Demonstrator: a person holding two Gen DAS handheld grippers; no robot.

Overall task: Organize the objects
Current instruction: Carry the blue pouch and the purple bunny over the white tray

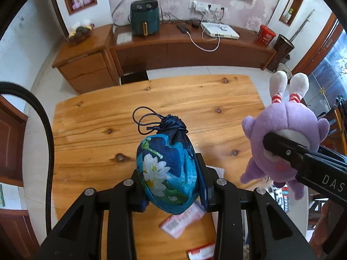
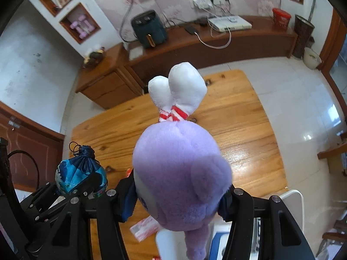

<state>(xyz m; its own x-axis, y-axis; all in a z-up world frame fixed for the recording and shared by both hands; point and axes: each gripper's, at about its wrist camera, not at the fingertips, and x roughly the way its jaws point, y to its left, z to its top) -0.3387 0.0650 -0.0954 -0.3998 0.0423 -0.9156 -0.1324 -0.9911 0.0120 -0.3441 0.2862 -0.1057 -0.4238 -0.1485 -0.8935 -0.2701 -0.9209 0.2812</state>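
left claw (image 1: pixel 173 186): clamped on the pouch (image 1: pixel 167 173), a blue flower-print drawstring bag, lower centre of left view, held up off the counter (image 1: pixel 97 130)
right claw (image 2: pixel 177 201): clamped on the plush toy (image 2: pixel 180 173), purple with white ears, centre of right view, also clear of the counter
pouch and toy: side by side, apart; toy at right edge of left view, pouch at lower left of right view
counter: wood; pink-and-white packets (image 1: pixel 184 221) under the claws at lower frame
background: sideboard (image 1: pixel 173 47) with air fryer (image 1: pixel 144 17), top of frame
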